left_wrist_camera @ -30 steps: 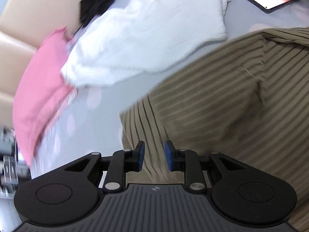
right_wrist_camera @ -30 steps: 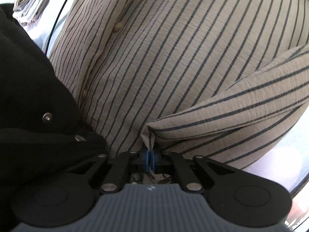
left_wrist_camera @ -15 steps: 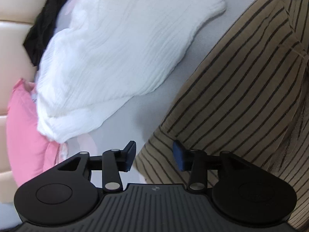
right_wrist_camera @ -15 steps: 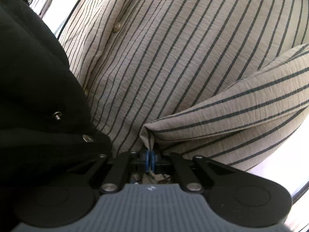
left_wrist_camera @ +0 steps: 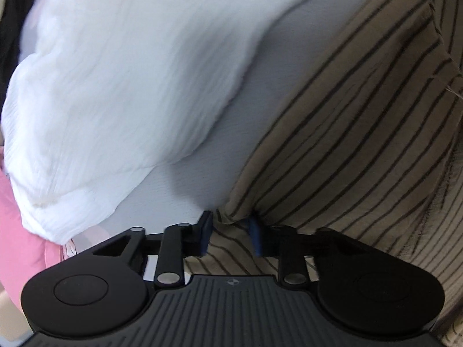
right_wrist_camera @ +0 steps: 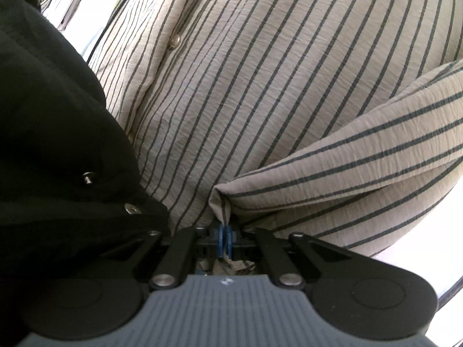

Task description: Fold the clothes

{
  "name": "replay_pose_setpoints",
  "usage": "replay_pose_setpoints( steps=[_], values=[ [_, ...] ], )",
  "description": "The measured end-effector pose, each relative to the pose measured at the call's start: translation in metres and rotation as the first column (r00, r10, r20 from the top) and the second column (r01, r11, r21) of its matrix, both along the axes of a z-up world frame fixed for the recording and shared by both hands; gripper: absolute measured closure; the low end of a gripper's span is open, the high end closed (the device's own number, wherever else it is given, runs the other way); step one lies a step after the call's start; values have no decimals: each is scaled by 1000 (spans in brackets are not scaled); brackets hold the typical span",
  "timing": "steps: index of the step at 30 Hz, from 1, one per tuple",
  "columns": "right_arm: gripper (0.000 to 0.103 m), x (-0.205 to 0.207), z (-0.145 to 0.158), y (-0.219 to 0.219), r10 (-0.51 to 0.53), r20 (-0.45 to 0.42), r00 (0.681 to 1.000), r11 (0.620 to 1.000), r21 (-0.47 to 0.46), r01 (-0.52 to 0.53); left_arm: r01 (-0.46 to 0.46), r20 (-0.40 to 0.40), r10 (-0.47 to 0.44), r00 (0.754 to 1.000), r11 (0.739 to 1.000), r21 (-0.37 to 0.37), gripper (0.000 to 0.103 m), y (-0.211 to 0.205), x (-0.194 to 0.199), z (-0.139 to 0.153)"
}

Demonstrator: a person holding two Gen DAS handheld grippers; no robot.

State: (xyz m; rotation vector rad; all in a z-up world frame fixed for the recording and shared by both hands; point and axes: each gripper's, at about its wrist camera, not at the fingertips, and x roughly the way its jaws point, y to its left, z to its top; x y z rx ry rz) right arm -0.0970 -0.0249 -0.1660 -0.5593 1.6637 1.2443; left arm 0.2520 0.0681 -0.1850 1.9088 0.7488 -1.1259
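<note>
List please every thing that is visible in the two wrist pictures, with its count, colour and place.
beige shirt with thin dark stripes: one, beige, right of the left wrist view and most of the right wrist view; buttons down its front.
white crinkled cloth: one, white, upper left of the left wrist view.
pink cloth: one, pink, lower left edge, partly under the white cloth.
black garment with metal snaps: one, black, left of the right wrist view.
pale grey surface: one, grey, under the clothes.
left tongs: black with blue pads, jaws have just been closing, shirt edge between them.
right tongs: black with blue pads, shut on a shirt fold.
</note>
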Motion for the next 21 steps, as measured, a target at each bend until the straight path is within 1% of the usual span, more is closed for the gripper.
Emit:
replay_pose_setpoints(
  steps=[1,4,6,8,10,11,16,19,21],
  values=[
    [101,0,0,-1,0,1,1000,1000,1,0,9,0,-9,1000,1000,13,91,1,-1,-1],
    [101,-2,2,-4,3,4,1000,1000,2,-3,2,5,-2,1000,1000,3,97,8,-2,0],
    [101,-4,4,-5,9,9,1000,1000,4,-9,-12,15,13,1000,1000,-18,98,13,-2,1],
    [101,-6,6,-6,16,18,1000,1000,4,-16,-57,26,59,998,996,-66,98,21,-1,7],
    [101,-9,8,-8,16,26,1000,1000,5,-16,-116,19,119,993,988,-106,98,30,0,13],
    [101,-10,10,-10,13,29,999,1000,6,-14,-139,28,144,989,982,-127,98,35,0,16],
    [100,-16,20,-25,-25,44,999,999,21,24,-230,72,252,965,947,-224,99,65,-8,36],
    [100,-21,27,-38,-73,47,996,997,27,72,-239,130,279,951,936,-259,99,87,-15,47],
    [100,-25,33,-48,-109,46,993,994,33,108,-258,158,310,938,924,-284,99,101,-17,55]
  ],
)
